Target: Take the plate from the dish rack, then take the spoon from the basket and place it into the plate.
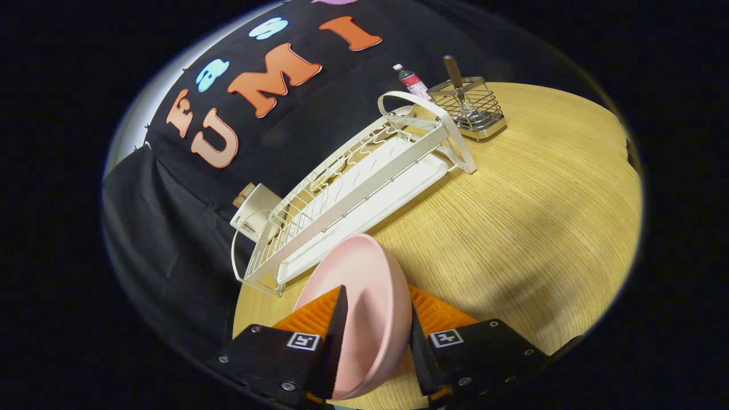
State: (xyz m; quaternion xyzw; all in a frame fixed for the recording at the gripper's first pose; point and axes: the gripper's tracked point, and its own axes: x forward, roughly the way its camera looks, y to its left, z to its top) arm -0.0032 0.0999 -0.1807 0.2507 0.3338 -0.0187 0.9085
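Light wood-grain worktop [512, 228], looks round-edged, pale yellow, soft shadow patches near the fingers. Black cloth booth wall [171, 228] behind it, draped down past the worktop edge; a strip of lighter wall shows beyond the cloth. White wire dish rack [353, 188] sits on the worktop along the cloth side, long, with a white drip tray under it and loop handles at both ends; its slots look empty from here. A cream cup-like holder [256, 213] hangs at the near end of the rack, something brownish sticking out of it, can't tell what. Past the far end of the rack, just beside it, a square metal wire basket [470, 108] on a metal base, with the spoon [455, 80] standing upright in it, dark brown handle up, bowl end down inside the wires. A small bottle [411, 80] with a white cap and reddish label stands behind the rack's far handle, near the basket. Plate [364, 307]: pink, matte, round, shallow with a raised rim, plain, held tilted on edge off the rack, just ahead of the rack's near end and above the worktop. Hand-held gripper [373, 336] narrowed on the plate, one finger against its inner face, the other against its underside, rim between them. Spoon well apart from the plate.
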